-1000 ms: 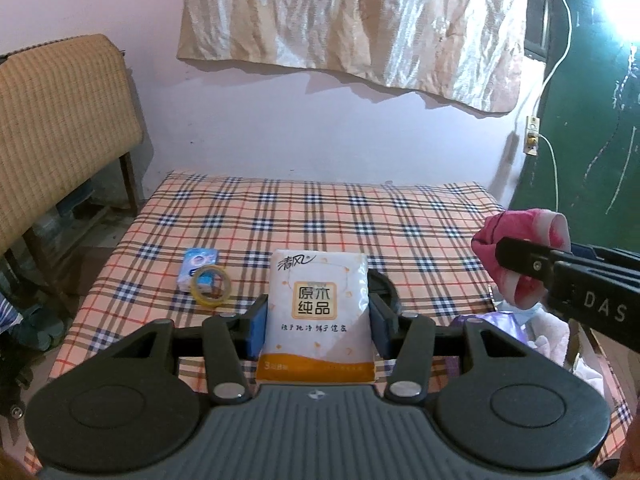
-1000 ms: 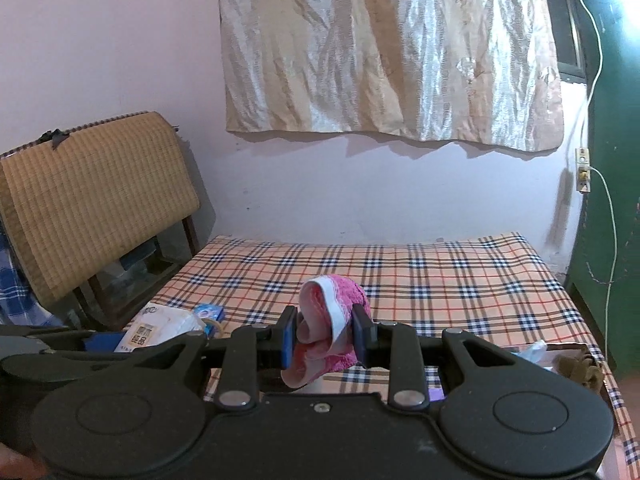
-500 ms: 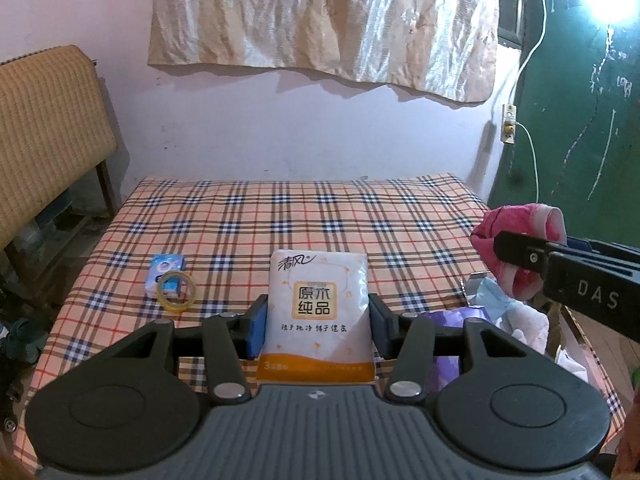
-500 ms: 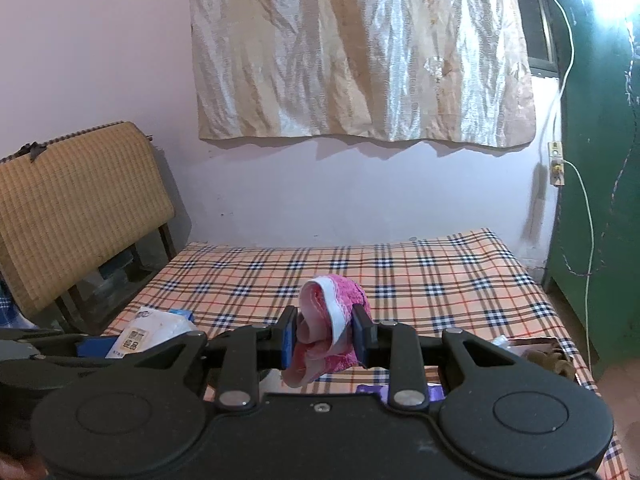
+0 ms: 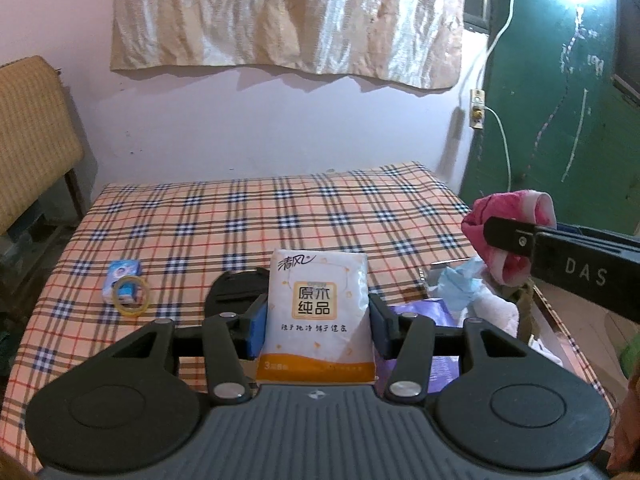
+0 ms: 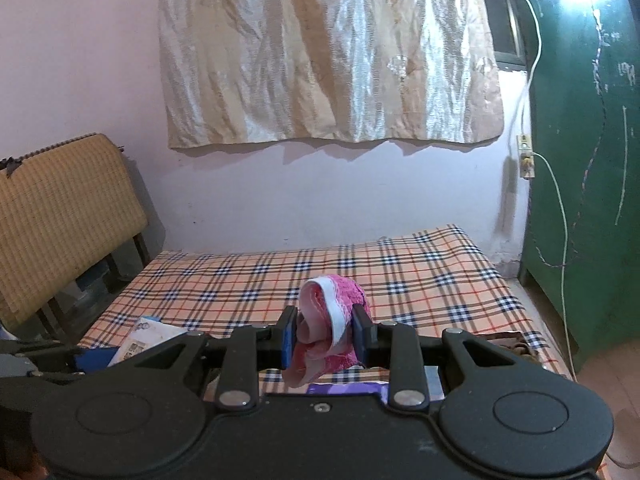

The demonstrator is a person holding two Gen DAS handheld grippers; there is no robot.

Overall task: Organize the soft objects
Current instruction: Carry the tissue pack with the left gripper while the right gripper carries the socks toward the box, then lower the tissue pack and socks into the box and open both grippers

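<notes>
A: What have you got in your left claw (image 5: 318,318)?

B: Your left claw is clamped on a white tissue pack (image 5: 318,308), upright between the blue pads and held above the near edge of the plaid-covered table (image 5: 248,216).

A: And your right?

B: Your right claw (image 6: 326,338) is squeezed tight on a bunched pink cloth (image 6: 328,336) with a white band, also held off the table. From the left camera it sits to the right of the tissue pack, well apart from it.

A: What lies under your claws?

B: Just past the right claw, at the table's near right corner, you have a heap of soft things: a purple packet (image 5: 424,308), a crumpled light blue piece (image 5: 460,280) and something white beside it.

A: Farther out?

B: To the left, a small blue packet (image 5: 122,276) lies on the plaid with a ring of clear tape (image 5: 131,296) resting on it. Beyond the table stand the wall and a hanging sheet (image 5: 288,16).
</notes>
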